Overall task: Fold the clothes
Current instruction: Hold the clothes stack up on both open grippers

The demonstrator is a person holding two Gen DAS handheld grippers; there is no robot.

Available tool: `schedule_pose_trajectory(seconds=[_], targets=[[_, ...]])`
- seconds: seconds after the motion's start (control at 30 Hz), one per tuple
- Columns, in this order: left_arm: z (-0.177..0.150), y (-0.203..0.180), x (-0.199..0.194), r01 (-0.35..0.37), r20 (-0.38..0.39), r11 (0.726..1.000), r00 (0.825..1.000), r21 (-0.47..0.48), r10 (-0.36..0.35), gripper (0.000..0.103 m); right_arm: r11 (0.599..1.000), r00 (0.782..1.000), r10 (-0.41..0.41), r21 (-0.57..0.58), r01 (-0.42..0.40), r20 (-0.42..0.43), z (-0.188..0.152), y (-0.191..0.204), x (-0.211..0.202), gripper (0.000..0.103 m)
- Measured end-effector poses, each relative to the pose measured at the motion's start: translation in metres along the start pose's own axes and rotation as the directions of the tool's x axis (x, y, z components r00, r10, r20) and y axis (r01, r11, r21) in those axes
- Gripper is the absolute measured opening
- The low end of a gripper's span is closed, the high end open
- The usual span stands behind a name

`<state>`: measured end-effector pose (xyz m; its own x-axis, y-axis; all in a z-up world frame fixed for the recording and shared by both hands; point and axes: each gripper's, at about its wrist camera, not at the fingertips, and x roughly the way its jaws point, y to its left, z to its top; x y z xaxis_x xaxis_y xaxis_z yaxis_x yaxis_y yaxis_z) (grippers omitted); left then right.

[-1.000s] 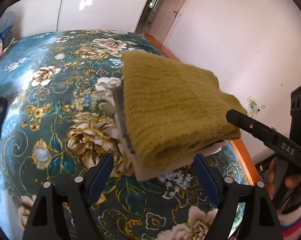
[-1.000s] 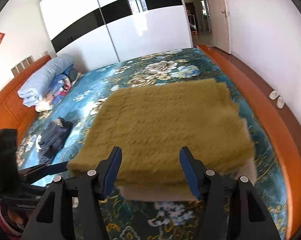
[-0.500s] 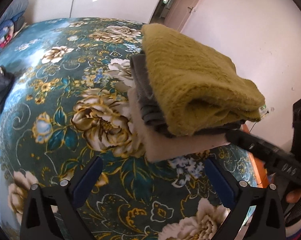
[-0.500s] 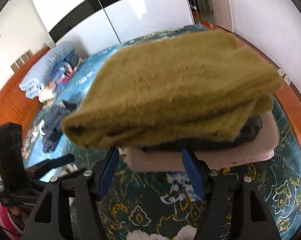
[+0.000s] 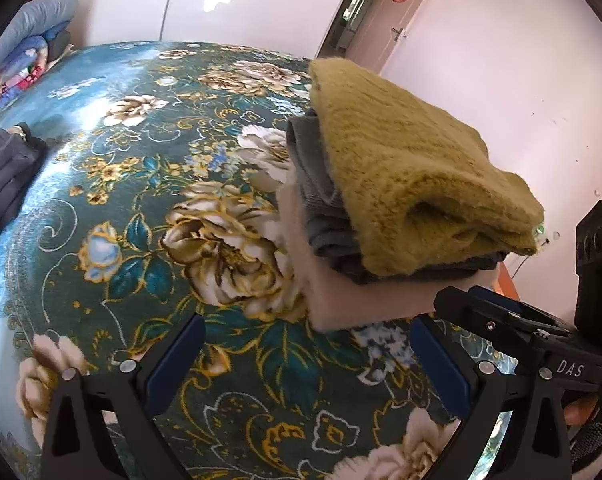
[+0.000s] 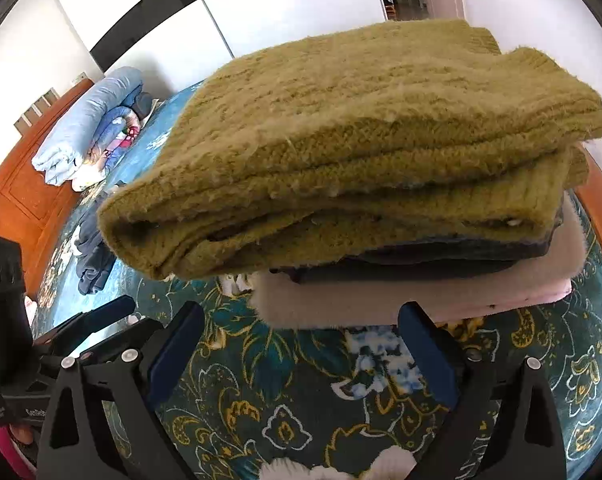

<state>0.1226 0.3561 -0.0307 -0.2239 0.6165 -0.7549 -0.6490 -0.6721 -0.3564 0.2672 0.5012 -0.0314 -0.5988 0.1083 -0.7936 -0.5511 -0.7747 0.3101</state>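
Blue pads [image 5: 173,364] of the left gripper [image 5: 307,354] stand spread as wide as they go at the bottom of the left wrist view, with only the floral bedspread [image 5: 133,184] between them and nothing held. In the right wrist view the right gripper [image 6: 301,344] sits the same way, its jaws opening at this moment, the blue fingers [image 6: 427,354] flanking bare bedspread [image 6: 301,392] just short of the pile's near edge; no cloth lies between them.

Just beyond both sets of fingertips rests the stack of folded clothes [image 6: 381,208] on the bed. At its base is a thick cream-white folded garment [image 6: 381,304], lying flat on the spread. On that lies a dark grey folded garment [image 5: 321,184], its edges showing along the side. On top is the olive-green knit sweater [image 6: 361,120], folded in layers, its rolled fold facing the right gripper and overhanging the pieces below.

Left of the stack, farther across the bed, a dark crumpled garment [image 6: 93,252] lies loose on the spread. Beyond it, rolled blue bedding [image 6: 89,124] is piled against the wooden headboard [image 6: 25,184]. At the far side stand white wardrobe doors with a black band [image 6: 161,12] and an open doorway [image 5: 349,16].
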Motion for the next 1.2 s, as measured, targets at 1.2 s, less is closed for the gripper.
schedule_pose_trajectory(seconds=[1.2], targets=[[-0.02, 0.016, 0.025, 0.023, 0.069, 0.999, 0.997, 0.036, -0.026, 0.103, 0.973, 0.967, -0.226, -0.019, 0.23, 0.115, -0.001, 0.013, 0.017, 0.103]])
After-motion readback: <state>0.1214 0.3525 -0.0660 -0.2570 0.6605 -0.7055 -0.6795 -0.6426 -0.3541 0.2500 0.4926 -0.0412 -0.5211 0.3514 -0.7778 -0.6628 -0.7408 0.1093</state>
